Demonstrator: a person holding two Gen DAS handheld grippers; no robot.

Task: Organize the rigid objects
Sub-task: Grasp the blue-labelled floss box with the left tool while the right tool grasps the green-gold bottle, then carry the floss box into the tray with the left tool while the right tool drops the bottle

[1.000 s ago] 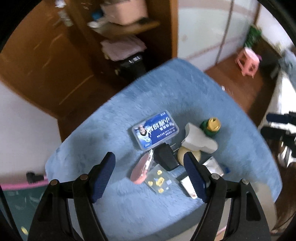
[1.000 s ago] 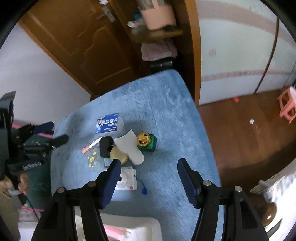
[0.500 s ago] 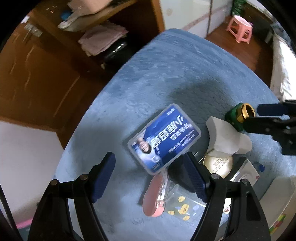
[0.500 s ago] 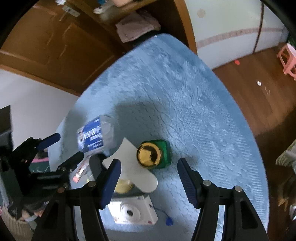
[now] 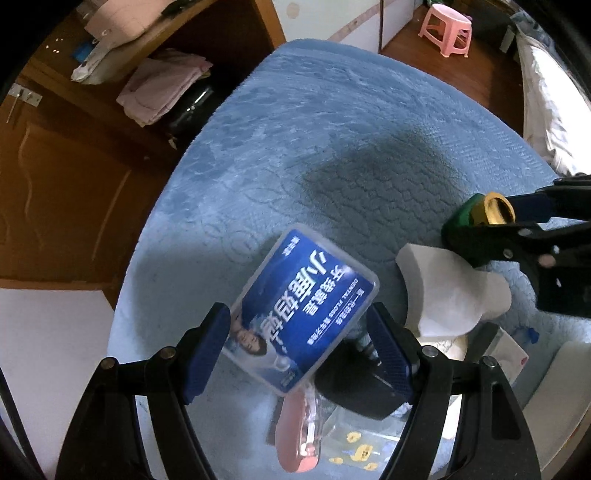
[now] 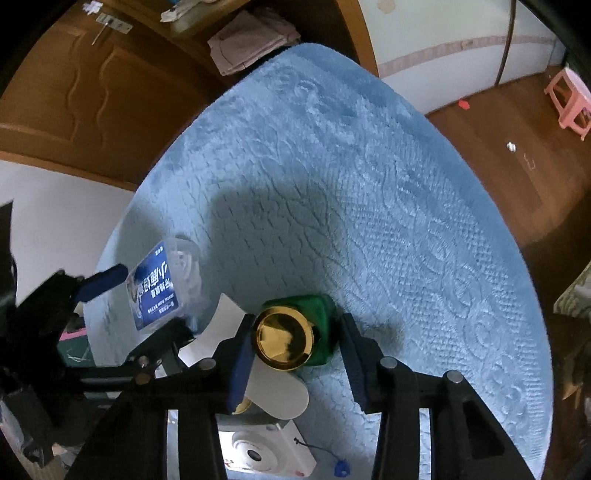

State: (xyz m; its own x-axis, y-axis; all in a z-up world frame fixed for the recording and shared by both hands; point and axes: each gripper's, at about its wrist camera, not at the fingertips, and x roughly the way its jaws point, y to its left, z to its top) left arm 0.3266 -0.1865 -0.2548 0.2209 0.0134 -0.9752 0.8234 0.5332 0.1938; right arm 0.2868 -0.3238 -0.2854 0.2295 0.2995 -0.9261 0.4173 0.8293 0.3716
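Note:
A clear floss box with a blue label lies at the left end of a small pile on the blue plush table cover. My left gripper points steeply down and stands open, a finger at each side of the box; I see no grip. A green bottle with a gold cap stands upright at the pile's right end. My right gripper has its jaws closing on the bottle, with both pads against it. The left wrist view shows the same grip from the side, right gripper around the gold cap.
A white curved piece, a black adapter, a pink packaged item, a clear bag of yellow bits and a white camera crowd the near side. The cover's edge drops to a wooden floor with a pink stool.
Both grippers have come down close to the pile. The left one now straddles the floss box at the same width. The right one's jaws have narrowed around the green bottle.

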